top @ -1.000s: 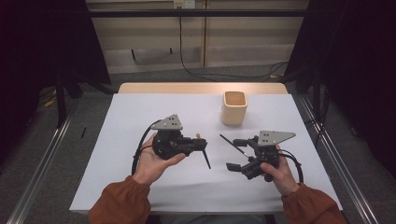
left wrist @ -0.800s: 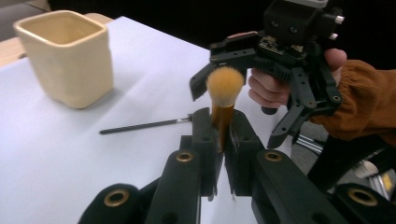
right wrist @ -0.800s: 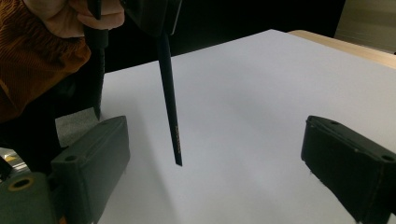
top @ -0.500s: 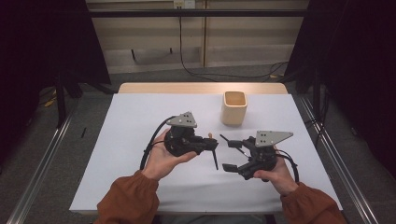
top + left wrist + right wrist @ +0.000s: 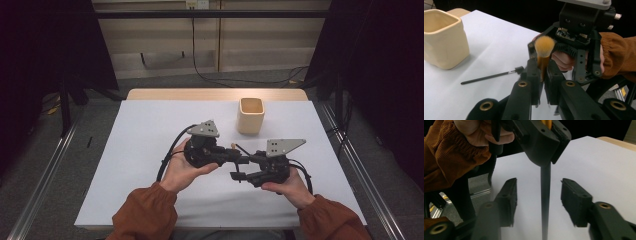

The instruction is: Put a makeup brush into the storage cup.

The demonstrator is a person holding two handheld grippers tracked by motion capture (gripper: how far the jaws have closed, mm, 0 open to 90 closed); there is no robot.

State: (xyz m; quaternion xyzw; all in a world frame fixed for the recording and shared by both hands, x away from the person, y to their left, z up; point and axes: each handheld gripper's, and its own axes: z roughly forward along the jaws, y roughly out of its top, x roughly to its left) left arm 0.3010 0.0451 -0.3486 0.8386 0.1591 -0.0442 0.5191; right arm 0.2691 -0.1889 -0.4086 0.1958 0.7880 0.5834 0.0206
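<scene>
So from the high view it's honestly hard to make out much, the two grippers are crowding together mid-table and the brush between them is showing up as little more than a tan speck. The left gripper (image 5: 235, 156) is clamping a makeup brush (image 5: 544, 51) by the gold part just below the bristles, jaws pressing in narrow on both sides, fluffy orange-tan head sticking up above them in the left gripper view. The black handle is running out the other side; in the right gripper view it's hanging down as a thin dark taper, and its tip is getting cut off by the bottom edge of the frame.

The right gripper (image 5: 537, 200) is sitting with its jaws spread wide, one on either side of that handle, and neither pad is touching it, there's clear gap both ways. The person's sleeve and hand are blocking part of the left gripper's body there.

A second thin black brush (image 5: 491, 76) is lying flat on the white table cover (image 5: 150, 130), near the cream cup (image 5: 250, 115), though which kind of brush it is I can't tell, the head end is hiding behind the jaws. The cup is standing upright, well apart from both grippers, toward the far edge.
</scene>
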